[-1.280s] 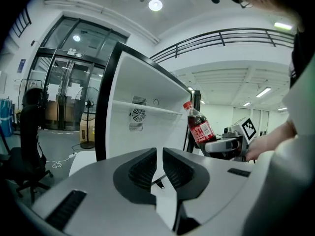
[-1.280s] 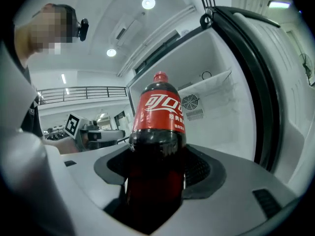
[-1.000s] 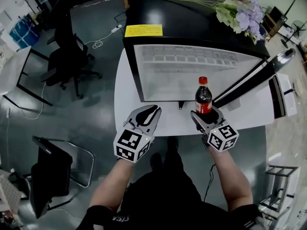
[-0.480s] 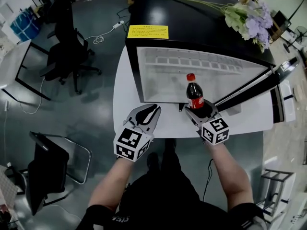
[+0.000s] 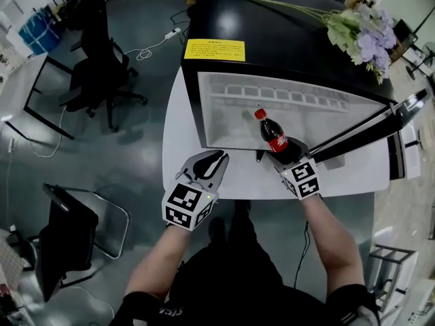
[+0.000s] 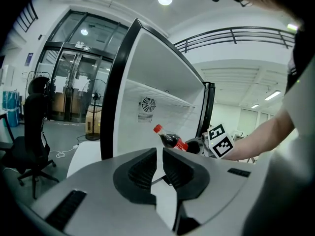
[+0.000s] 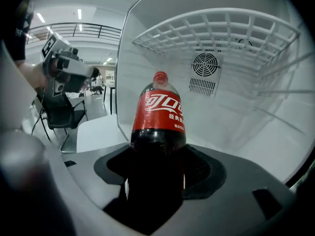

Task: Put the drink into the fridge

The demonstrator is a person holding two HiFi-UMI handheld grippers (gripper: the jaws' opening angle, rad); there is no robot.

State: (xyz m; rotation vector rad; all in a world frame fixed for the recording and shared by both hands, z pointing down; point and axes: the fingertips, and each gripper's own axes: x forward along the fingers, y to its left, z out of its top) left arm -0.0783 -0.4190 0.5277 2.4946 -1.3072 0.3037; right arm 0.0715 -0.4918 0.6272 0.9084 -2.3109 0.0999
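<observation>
A cola bottle (image 5: pixel 272 134) with a red cap and red label leans cap-first toward the white inside of the black fridge (image 5: pixel 224 19). My right gripper (image 5: pixel 288 155) is shut on its dark lower body at the fridge's open front. In the right gripper view the bottle (image 7: pixel 158 117) stands up between the jaws of the right gripper (image 7: pixel 156 176), facing the fan vent (image 7: pixel 205 65) under a wire shelf (image 7: pixel 216 31). My left gripper (image 5: pixel 212 160) hovers over the white table (image 5: pixel 175 141), shut on nothing. The left gripper view shows the bottle (image 6: pixel 171 139) beyond the left gripper (image 6: pixel 160 167).
The fridge door (image 5: pixel 370 129) stands open to the right. A bunch of flowers (image 5: pixel 360 36) lies on the fridge top beside a yellow label (image 5: pixel 214 49). An office chair (image 5: pixel 102 80) and a folding chair (image 5: pixel 75 236) stand on the floor to the left.
My right gripper has carried the bottle forward and leftward toward the fridge opening, and the bottle now leans cap-first inward. The left gripper has stayed in place.
</observation>
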